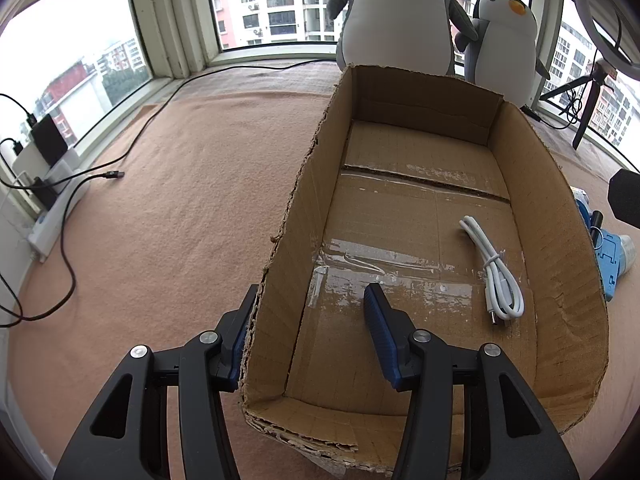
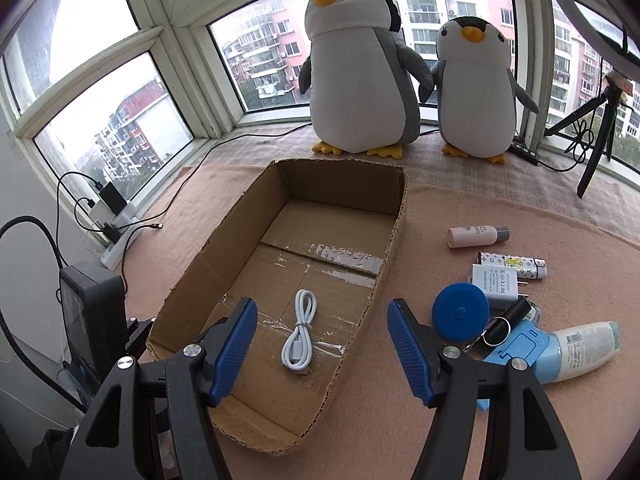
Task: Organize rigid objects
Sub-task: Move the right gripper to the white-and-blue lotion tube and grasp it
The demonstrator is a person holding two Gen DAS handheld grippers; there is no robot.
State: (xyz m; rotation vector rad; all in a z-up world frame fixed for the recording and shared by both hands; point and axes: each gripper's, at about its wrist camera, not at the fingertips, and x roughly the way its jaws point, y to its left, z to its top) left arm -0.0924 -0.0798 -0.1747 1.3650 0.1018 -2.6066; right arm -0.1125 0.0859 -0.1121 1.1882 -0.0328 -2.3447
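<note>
An open cardboard box [image 2: 344, 188] lies on the peach blanket, and a coiled white cable [image 2: 300, 332] rests on its taped floor. My left gripper [image 1: 312, 288] is open and straddles the box's left wall [image 1: 304, 184], one finger outside and one inside; the white cable [image 1: 496, 268] lies to its right. My right gripper [image 2: 322, 301] hangs open above the box's near end, holding nothing. Right of the box lie a blue round tape measure [image 2: 460, 316], a white charger [image 2: 494, 282], a cream bottle [image 2: 476, 237], a patterned lighter [image 2: 512, 263], a black cylinder [image 2: 508, 318] and a blue-and-white bottle [image 2: 580, 348].
Two plush penguins [image 2: 360, 80] stand on the sill behind the box. A tripod [image 2: 596, 128] is at the far right. A power strip [image 2: 116, 244] with black cables sits by the left window. Bare blanket [image 1: 180, 208] spreads left of the box.
</note>
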